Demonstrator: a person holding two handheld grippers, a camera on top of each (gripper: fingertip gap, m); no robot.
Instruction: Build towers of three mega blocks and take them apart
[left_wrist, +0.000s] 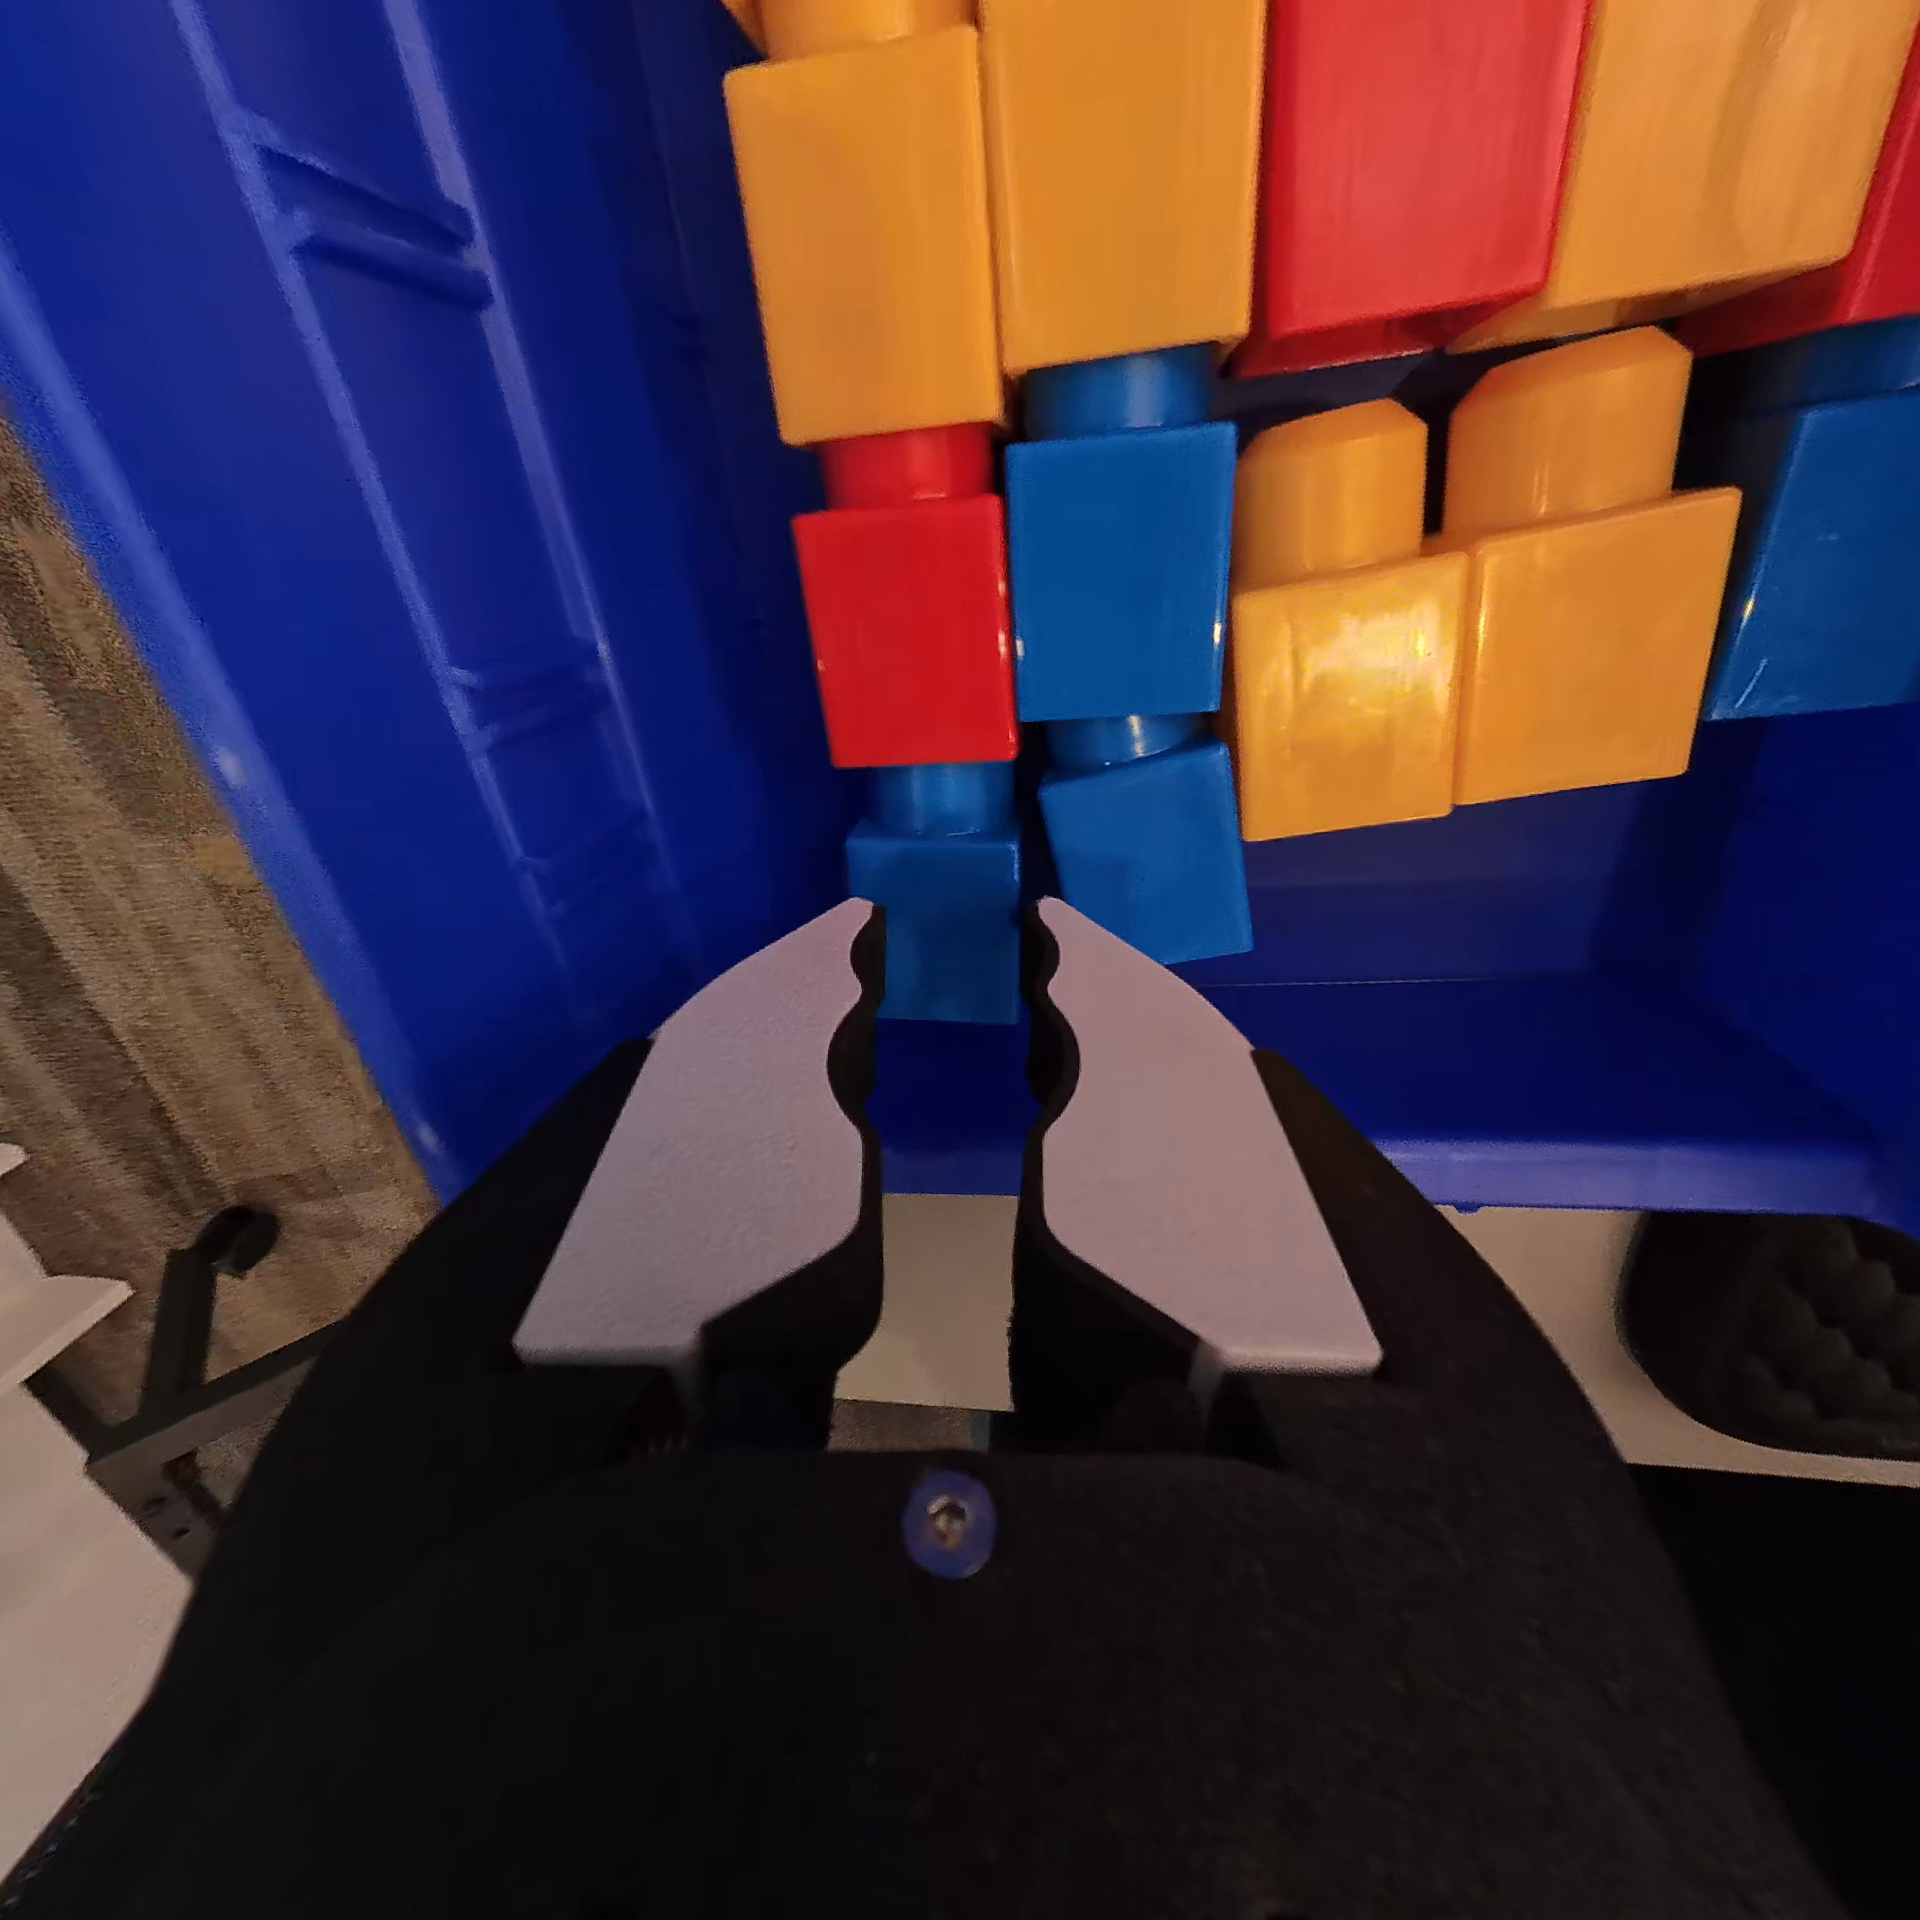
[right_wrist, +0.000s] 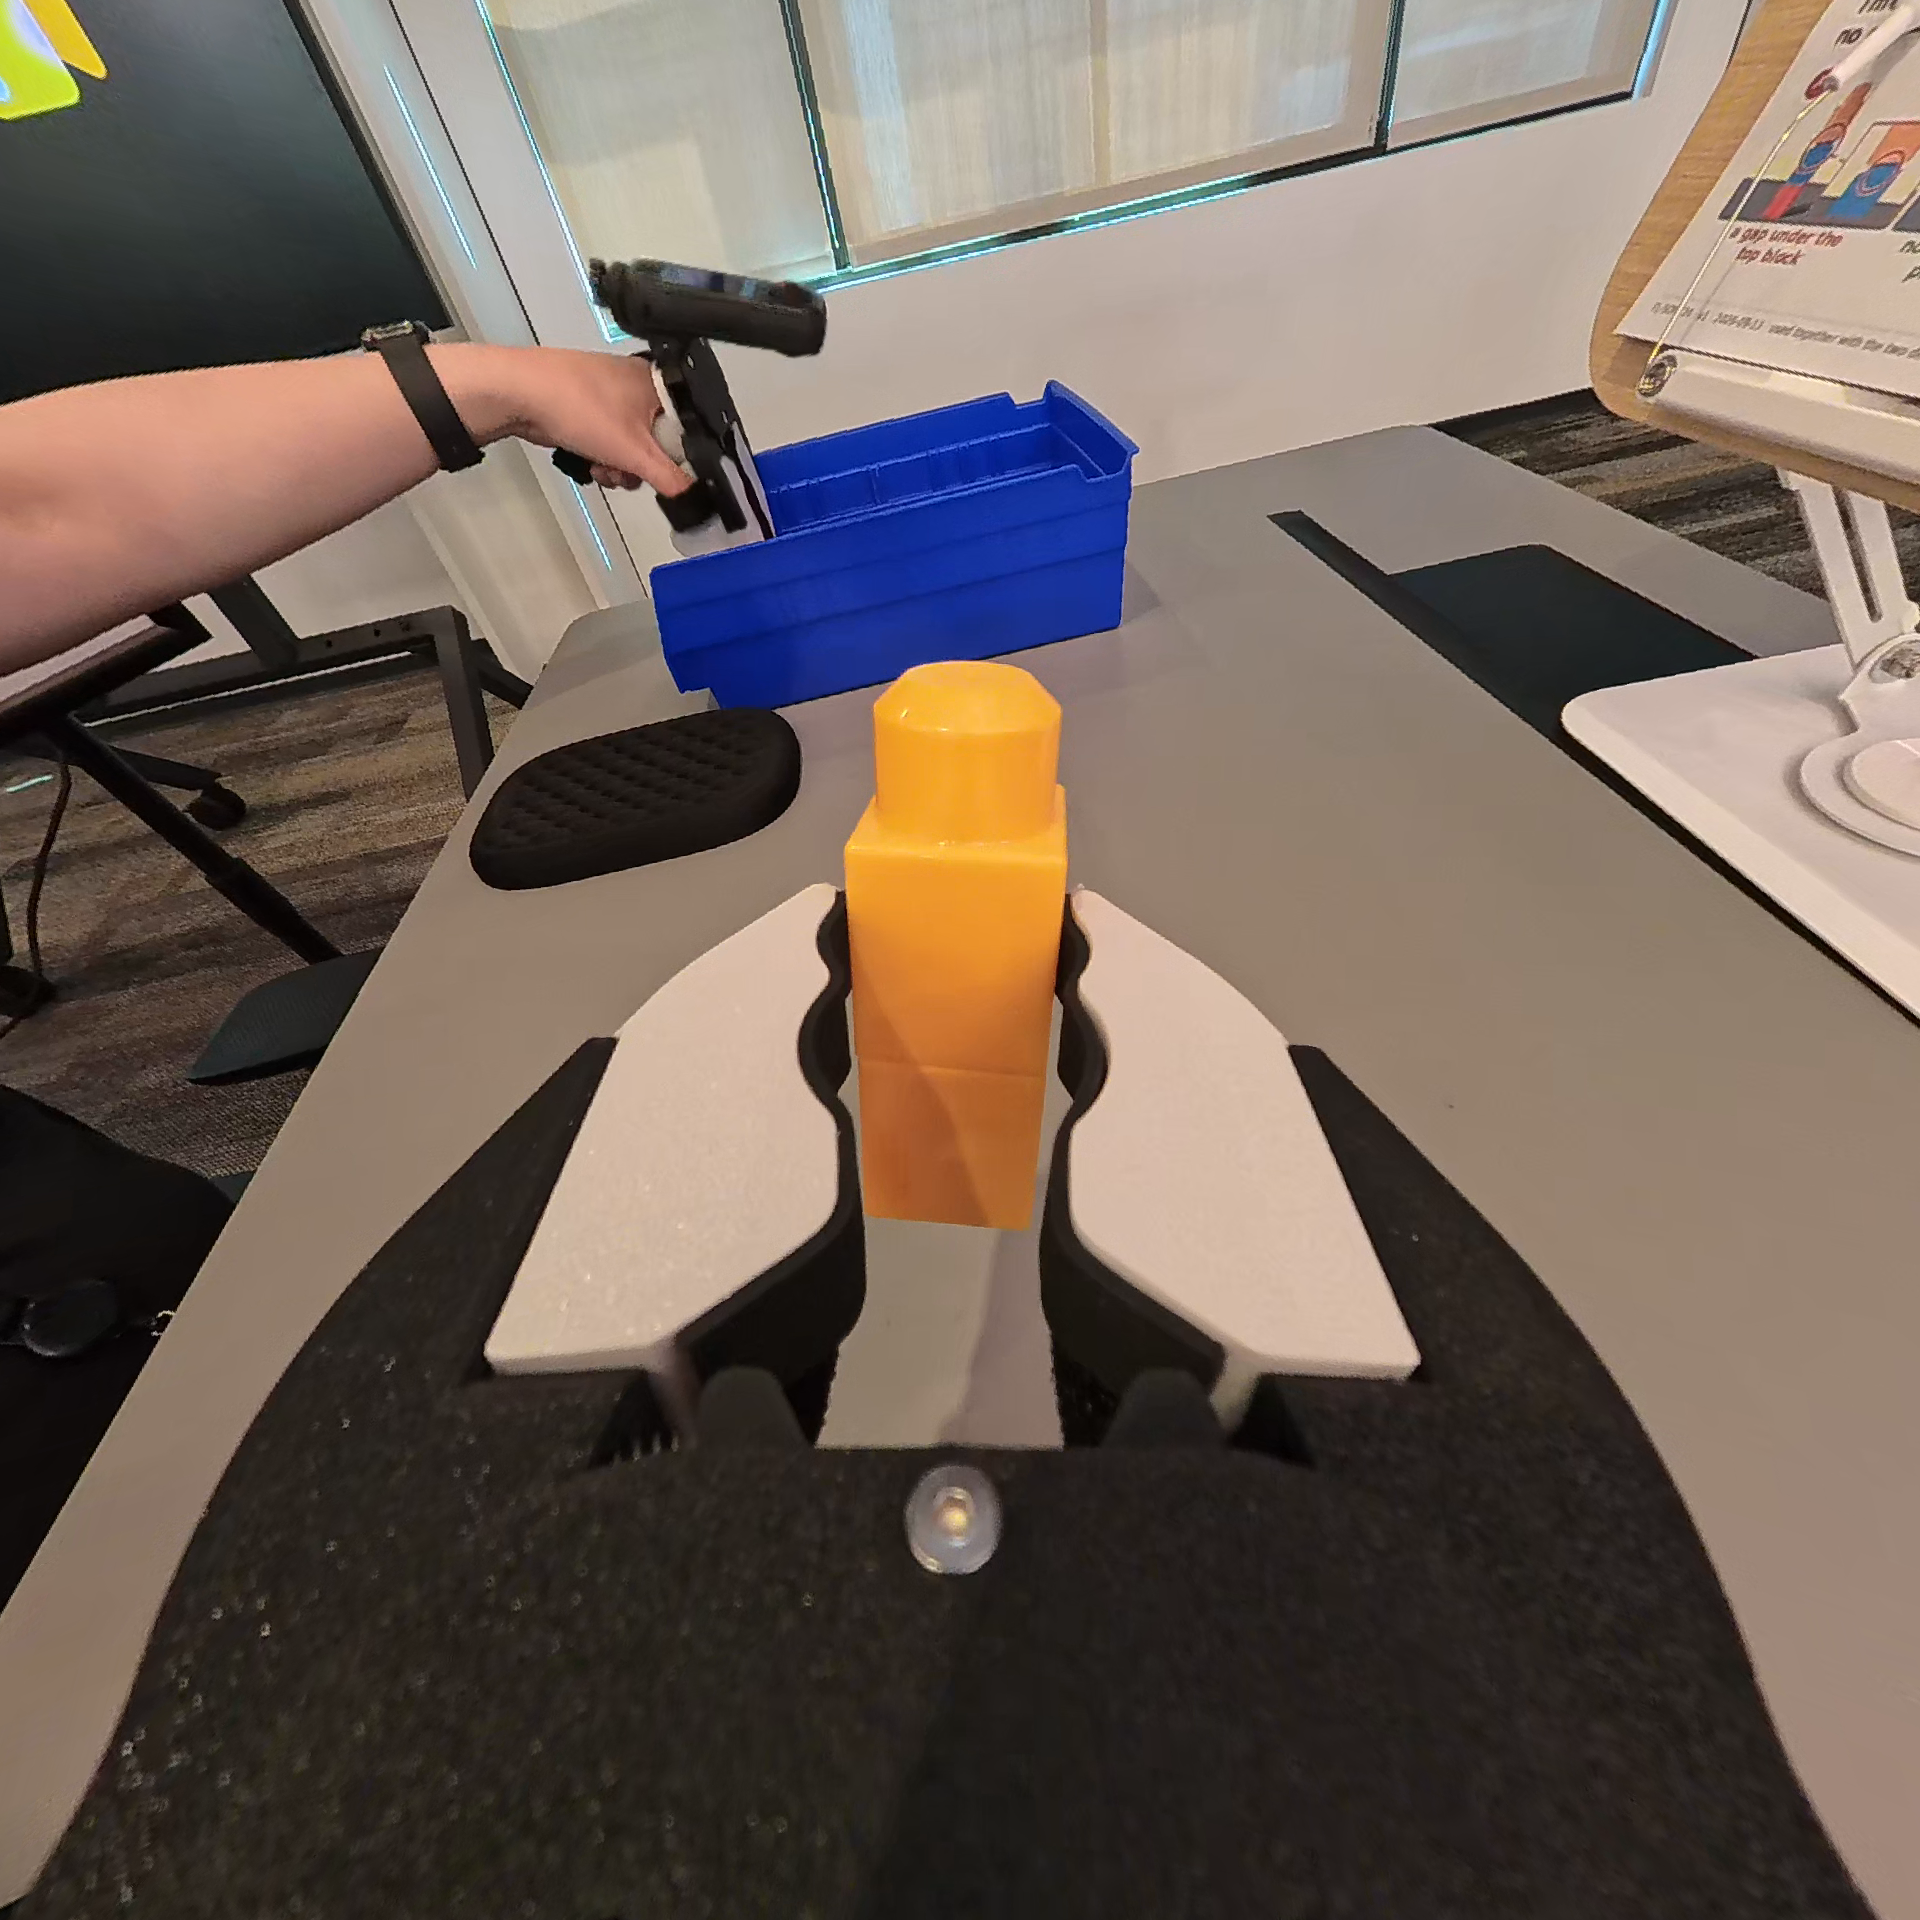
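- The right gripper (right_wrist: 956, 914) grips a yellow tower (right_wrist: 951, 997) between its fingers, both pads pressed against the tower's sides; the seam between two stacked yellow blocks shows low down, and a round stud tops the upper one.
- The yellow tower stands upright on the grey table (right_wrist: 1351, 935), near the right gripper's own camera.
- To the left, further along the table, lies a black dimpled pad (right_wrist: 634, 795).
- Beyond it a blue bin (right_wrist: 894, 603) sits at the table's far left corner; the left gripper (right_wrist: 727, 499), held in a person's hand (right_wrist: 592, 416) with a black wristband, dips into the bin's near end.
- At the right edge a white stand (right_wrist: 1860, 623) carries a tilted instruction sheet (right_wrist: 1787, 208).
- In the left wrist view the left gripper (left_wrist: 954, 920) has its fingers narrowly parted on either side of a blue block (left_wrist: 951, 925), close to its sides; whether the pads actually touch it cannot be told.
- That blue block ends a row with a red block (left_wrist: 904, 623) and a yellow block (left_wrist: 862, 229) plugged on beyond it.
- Beside that row, inside the bin (left_wrist: 416, 520), lie more blue, yellow and red blocks.
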